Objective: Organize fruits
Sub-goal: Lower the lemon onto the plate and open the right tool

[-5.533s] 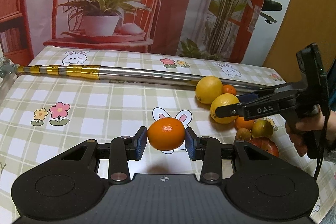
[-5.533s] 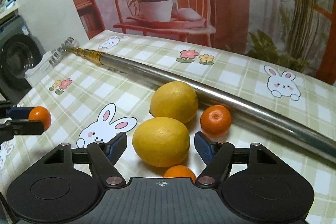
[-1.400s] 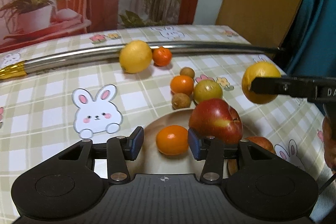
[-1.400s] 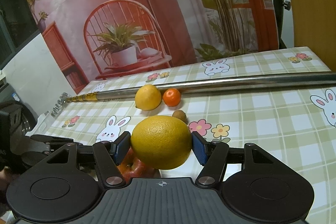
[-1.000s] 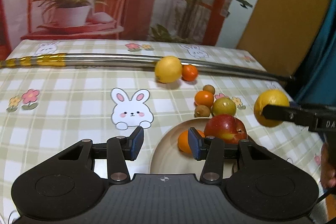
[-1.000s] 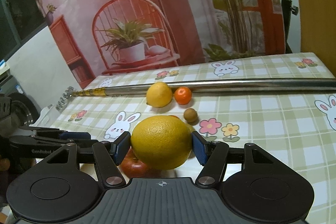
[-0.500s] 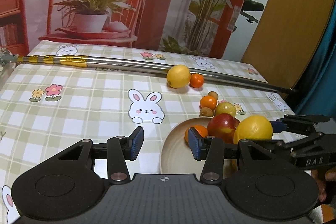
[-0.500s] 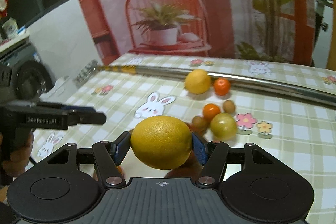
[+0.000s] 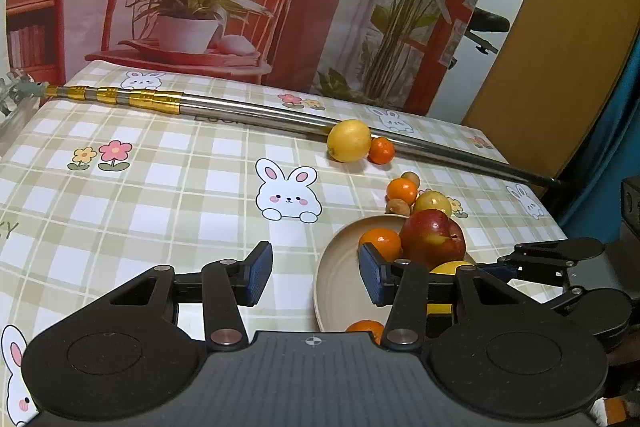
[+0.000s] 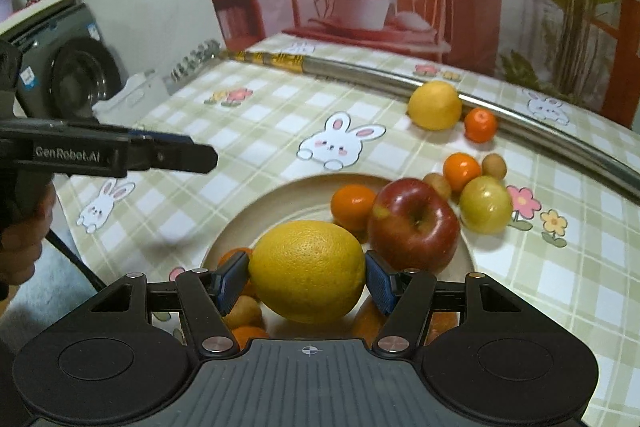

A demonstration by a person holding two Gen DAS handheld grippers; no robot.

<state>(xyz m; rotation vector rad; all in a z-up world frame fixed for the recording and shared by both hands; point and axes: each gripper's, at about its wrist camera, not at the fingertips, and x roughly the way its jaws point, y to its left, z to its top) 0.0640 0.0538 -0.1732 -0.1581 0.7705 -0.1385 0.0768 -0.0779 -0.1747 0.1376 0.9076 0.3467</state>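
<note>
My right gripper (image 10: 308, 279) is shut on a big yellow lemon (image 10: 308, 267) and holds it just above the near part of the beige plate (image 10: 280, 203). On the plate lie a red apple (image 10: 414, 223) and a tangerine (image 10: 352, 205), with more small fruit half hidden under the lemon. My left gripper (image 9: 314, 273) stands open with nothing between its pads, low over the tablecloth at the left rim of the plate (image 9: 336, 283). From there the apple (image 9: 432, 237) and the held lemon (image 9: 448, 269) show behind its right finger.
Loose on the checked cloth beyond the plate lie another lemon (image 10: 434, 105), two tangerines (image 10: 480, 125), a yellow-green fruit (image 10: 486, 205) and small brown fruits (image 10: 494, 166). A long metal pole (image 9: 256, 117) crosses the back of the table. A washing machine (image 10: 80, 75) stands off the left edge.
The left gripper has let go of its tangerine on the plate and drawn back to the left. The right gripper has carried the lemon leftward to over the plate.
</note>
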